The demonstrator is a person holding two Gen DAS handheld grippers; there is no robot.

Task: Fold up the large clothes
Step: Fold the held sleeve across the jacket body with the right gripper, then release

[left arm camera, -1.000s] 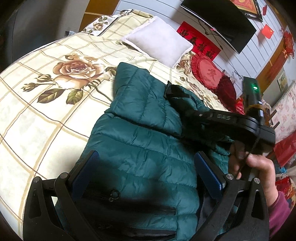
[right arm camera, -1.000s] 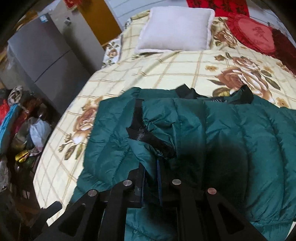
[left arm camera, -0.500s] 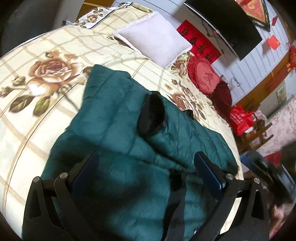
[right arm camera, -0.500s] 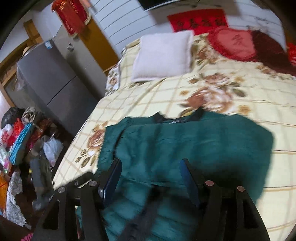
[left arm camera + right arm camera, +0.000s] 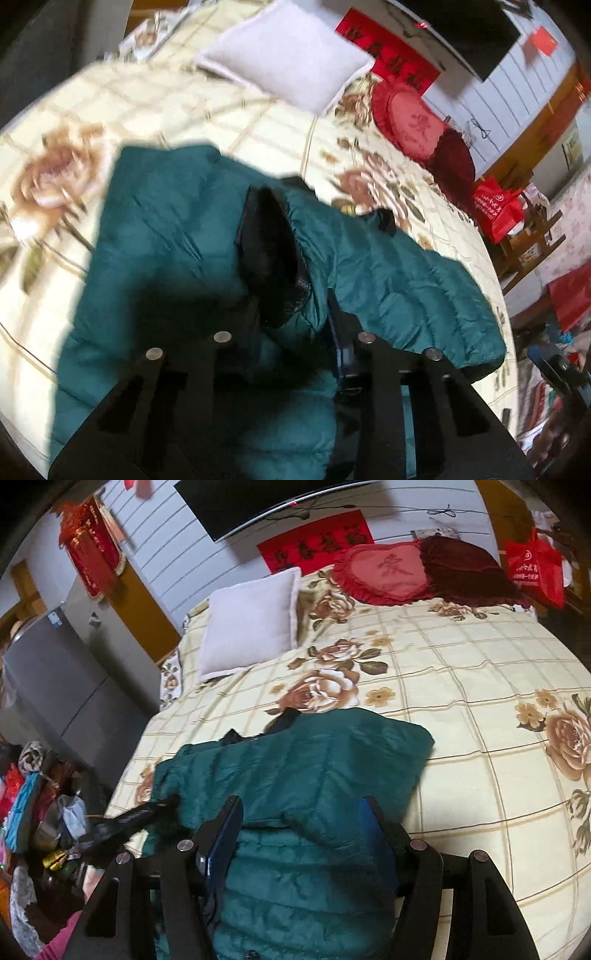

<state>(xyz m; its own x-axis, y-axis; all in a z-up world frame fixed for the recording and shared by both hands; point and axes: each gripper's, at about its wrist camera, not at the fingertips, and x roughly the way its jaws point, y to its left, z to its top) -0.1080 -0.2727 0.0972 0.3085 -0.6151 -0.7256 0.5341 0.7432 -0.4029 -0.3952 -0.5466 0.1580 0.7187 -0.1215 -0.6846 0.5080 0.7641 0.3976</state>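
A dark teal puffer jacket (image 5: 177, 240) lies partly folded on the flowered bedspread (image 5: 122, 99); it also shows in the right wrist view (image 5: 314, 768). My left gripper (image 5: 295, 332) is shut on a fold of the jacket by a black-lined sleeve opening (image 5: 273, 251). My right gripper (image 5: 299, 834) is open, its blue-padded fingers (image 5: 225, 830) straddling the jacket's near part just above the fabric. The left gripper's body (image 5: 122, 823) shows at the jacket's left edge in the right wrist view.
A white pillow (image 5: 251, 620) and red cushions (image 5: 388, 572) lie at the head of the bed. A grey fridge (image 5: 48, 679) and a clutter pile (image 5: 29, 812) stand left of the bed. A red bag (image 5: 535, 565) hangs at right.
My left gripper has closed on a jacket fold. My right gripper has let go of the jacket, opened and pulled back; the jacket now lies folded over.
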